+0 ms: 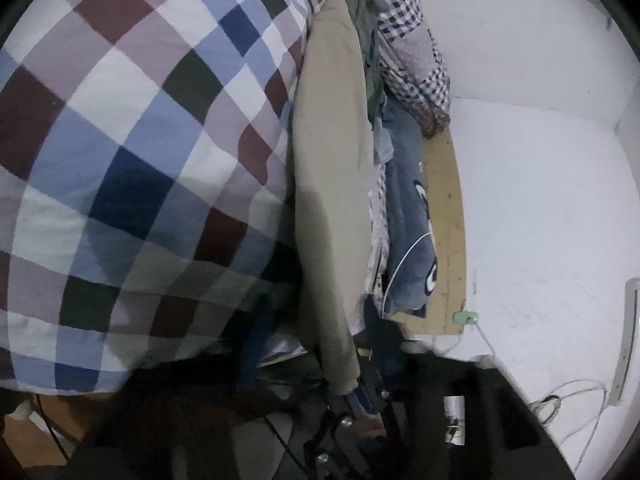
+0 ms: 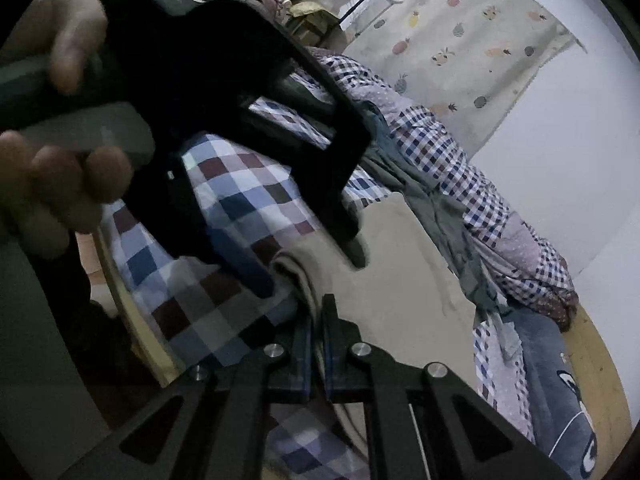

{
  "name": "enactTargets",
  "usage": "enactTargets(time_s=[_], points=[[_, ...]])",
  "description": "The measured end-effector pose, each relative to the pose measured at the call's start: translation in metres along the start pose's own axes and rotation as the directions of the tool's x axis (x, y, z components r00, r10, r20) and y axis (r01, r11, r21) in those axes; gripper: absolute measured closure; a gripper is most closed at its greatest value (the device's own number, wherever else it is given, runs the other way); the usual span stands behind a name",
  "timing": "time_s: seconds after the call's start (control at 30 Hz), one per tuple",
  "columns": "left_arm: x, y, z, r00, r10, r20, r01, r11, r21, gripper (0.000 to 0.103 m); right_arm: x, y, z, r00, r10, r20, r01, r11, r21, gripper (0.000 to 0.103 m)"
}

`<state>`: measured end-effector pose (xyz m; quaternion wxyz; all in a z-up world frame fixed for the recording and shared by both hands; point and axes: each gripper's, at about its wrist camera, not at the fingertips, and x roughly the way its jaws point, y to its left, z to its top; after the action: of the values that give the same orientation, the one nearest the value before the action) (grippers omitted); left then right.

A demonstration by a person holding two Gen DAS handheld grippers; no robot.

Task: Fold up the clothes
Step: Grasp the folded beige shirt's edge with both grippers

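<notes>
With my right gripper point(image 2: 318, 330) pinched nearly closed on the edge of the beige garment point(image 2: 400, 280) lying on the checked bedding point(image 2: 240, 200), and my left gripper point(image 1: 362, 394) apparently clamping its hem, I should keep both edges taut.

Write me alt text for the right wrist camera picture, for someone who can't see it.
The right gripper, jaws nearly shut, pinches the edge of a beige garment lying on a large checked blanket. The left gripper, held by a hand, reaches onto the same garment from upper left. Behind lie more clothes and a pineapple-print cloth.
</notes>
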<state>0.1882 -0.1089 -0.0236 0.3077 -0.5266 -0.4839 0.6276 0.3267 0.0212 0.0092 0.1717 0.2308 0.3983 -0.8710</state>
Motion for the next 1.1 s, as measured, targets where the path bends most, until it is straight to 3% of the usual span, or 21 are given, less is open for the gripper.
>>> enactTargets(time_s=[0.03,0.07,0.17,0.23,0.3,0.33,0.6,0.67,0.73,0.77,0.83,0.97,1.0,1.03,1.1], points=[[0.0,-0.002,0.0,1.0,0.004,0.002,-0.004,1.0,0.009,0.089,0.0,0.001,-0.001,1.0,0.0,-0.003,0.0,1.0,-0.004,0.1],[0.001,-0.005,0.0,1.0,0.008,0.004,-0.008,1.0,0.019,0.093,0.0,0.001,-0.001,1.0,0.0,-0.006,0.0,1.0,-0.008,0.099],[-0.002,-0.012,0.0,1.0,-0.002,0.018,0.002,0.999,0.04,0.098,-0.002,0.003,-0.004,0.999,-0.038,-0.017,0.037,0.999,-0.029,0.095],[-0.004,-0.017,0.0,0.999,-0.026,0.025,0.024,0.999,0.042,0.099,-0.002,0.003,-0.007,0.997,-0.08,-0.024,0.079,0.996,-0.041,0.056],[-0.006,-0.02,0.0,0.999,-0.039,0.022,0.038,0.998,0.045,0.099,-0.001,0.004,-0.009,0.992,-0.123,-0.024,0.122,0.991,-0.05,0.034],[-0.008,-0.021,0.0,0.999,-0.044,0.018,0.043,0.998,0.046,0.1,0.001,0.003,-0.009,0.989,-0.149,-0.021,0.148,0.988,-0.054,0.032],[-0.011,-0.027,0.003,0.997,-0.082,0.004,0.082,0.996,0.045,0.1,0.048,0.0,-0.006,0.967,-0.251,-0.041,0.244,0.961,-0.129,0.033],[-0.012,-0.028,0.005,0.996,-0.091,-0.001,0.091,0.995,0.05,0.1,0.06,-0.004,-0.005,0.965,-0.259,-0.044,0.252,0.96,-0.125,0.038],[-0.015,-0.029,0.005,0.995,-0.099,-0.004,0.099,0.993,0.061,0.1,0.069,-0.008,-0.005,0.964,-0.26,-0.046,0.253,0.96,-0.122,0.061],[-0.016,-0.03,0.005,0.995,-0.103,-0.005,0.103,0.992,0.066,0.1,0.074,-0.011,-0.004,0.964,-0.26,-0.049,0.253,0.96,-0.118,0.067],[-0.017,-0.029,0.007,0.995,-0.101,0.0,0.101,0.993,0.063,0.1,0.084,-0.018,-0.002,0.965,-0.257,-0.054,0.251,0.963,-0.101,0.096],[-0.02,-0.025,0.013,0.996,-0.092,0.022,0.091,0.995,0.042,0.097,0.084,-0.041,0.0,0.976,-0.212,-0.046,0.212,0.977,-0.008,0.096],[-0.021,-0.024,0.015,0.996,-0.09,0.028,0.089,0.995,0.035,0.087,0.082,-0.047,0.001,0.978,-0.203,-0.042,0.204,0.979,0.017,0.096],[-0.023,-0.024,0.019,0.997,-0.072,0.041,0.071,0.997,0.036,0.063,0.08,-0.054,0.001,0.98,-0.194,-0.038,0.196,0.98,0.042,0.096],[-0.027,-0.025,0.028,0.996,-0.046,0.077,0.043,0.999,0.033,0.039,0.076,-0.064,0.002,0.983,-0.181,-0.03,0.183,0.979,0.088,0.096]])
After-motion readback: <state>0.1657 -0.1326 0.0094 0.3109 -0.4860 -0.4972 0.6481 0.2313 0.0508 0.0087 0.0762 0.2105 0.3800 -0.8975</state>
